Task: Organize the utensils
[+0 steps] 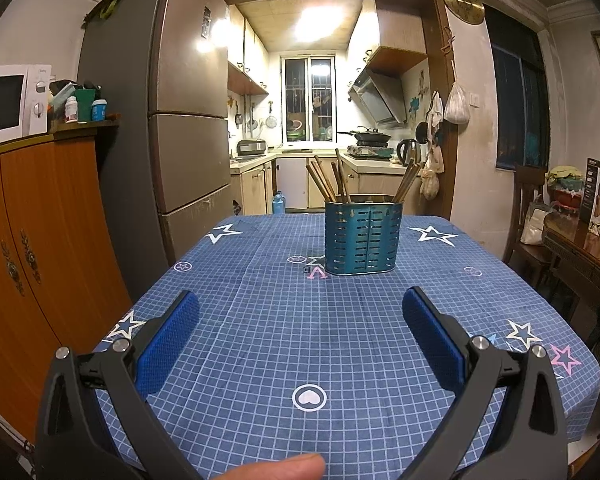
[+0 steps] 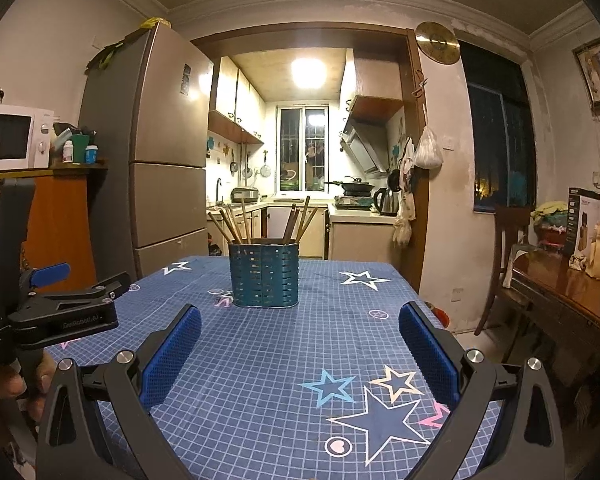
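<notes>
A blue slotted utensil holder (image 1: 363, 234) stands upright on the star-patterned blue tablecloth (image 1: 260, 320), with several brown wooden chopsticks (image 1: 326, 180) sticking out of it. My left gripper (image 1: 300, 300) is open and empty, well short of the holder. In the right wrist view the holder (image 2: 264, 275) with its chopsticks (image 2: 236, 224) stands ahead and slightly left. My right gripper (image 2: 300, 314) is open and empty, also short of it. The left gripper's body (image 2: 60, 308) shows at the left edge there.
An orange cabinet (image 1: 40, 260) with a microwave (image 1: 8, 100) stands left, a tall fridge (image 1: 172, 112) behind it. A dark wooden table (image 2: 572, 300) with boxes and a chair (image 2: 504, 248) stand right. The kitchen doorway lies beyond the table's far edge.
</notes>
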### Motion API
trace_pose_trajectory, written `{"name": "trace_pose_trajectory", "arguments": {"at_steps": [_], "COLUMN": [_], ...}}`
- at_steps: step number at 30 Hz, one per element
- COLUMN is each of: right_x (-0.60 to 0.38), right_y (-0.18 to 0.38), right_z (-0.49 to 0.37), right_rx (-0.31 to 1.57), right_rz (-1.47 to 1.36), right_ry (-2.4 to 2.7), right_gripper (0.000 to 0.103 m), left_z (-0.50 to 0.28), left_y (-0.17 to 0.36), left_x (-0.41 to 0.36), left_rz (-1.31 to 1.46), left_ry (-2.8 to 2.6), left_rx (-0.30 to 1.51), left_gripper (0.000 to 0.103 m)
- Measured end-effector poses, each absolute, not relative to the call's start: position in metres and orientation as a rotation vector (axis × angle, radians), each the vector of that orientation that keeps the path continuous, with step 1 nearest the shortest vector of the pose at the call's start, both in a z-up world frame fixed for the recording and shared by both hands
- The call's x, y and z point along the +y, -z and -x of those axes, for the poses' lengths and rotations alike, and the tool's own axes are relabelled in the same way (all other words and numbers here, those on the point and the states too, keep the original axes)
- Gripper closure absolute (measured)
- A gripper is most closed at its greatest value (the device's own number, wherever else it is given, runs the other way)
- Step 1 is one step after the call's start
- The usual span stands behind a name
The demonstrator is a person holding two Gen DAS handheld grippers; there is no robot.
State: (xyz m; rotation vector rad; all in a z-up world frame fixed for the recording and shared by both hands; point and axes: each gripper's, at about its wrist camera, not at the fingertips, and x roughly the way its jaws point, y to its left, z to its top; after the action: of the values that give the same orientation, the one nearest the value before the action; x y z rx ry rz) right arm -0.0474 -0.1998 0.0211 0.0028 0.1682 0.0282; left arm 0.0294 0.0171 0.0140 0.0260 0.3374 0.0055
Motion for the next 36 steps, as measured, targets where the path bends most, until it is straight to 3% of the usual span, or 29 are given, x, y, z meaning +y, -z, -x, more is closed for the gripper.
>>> {"name": "trace_pose_trajectory", "arguments": {"at_steps": [26, 36], "right_x": [-0.205, -0.194], "right_y": [-0.02, -0.013], "right_z": [0.048, 0.045], "right_rx": [0.147, 0.043], "right_rz": [-0.021, 0.027], "right_ry": [-0.022, 0.01], "right_gripper": [0.005, 0.005], "left_z": [-0.027, -0.002], "left_y": [-0.017, -0.018], "left_x": [0.01, 0.007], "left_rz": [-0.034, -0.024], "left_ry": [-0.006, -0.012], "left_rx": [0.304, 0.134], "left_gripper": [0.005, 0.005]}}
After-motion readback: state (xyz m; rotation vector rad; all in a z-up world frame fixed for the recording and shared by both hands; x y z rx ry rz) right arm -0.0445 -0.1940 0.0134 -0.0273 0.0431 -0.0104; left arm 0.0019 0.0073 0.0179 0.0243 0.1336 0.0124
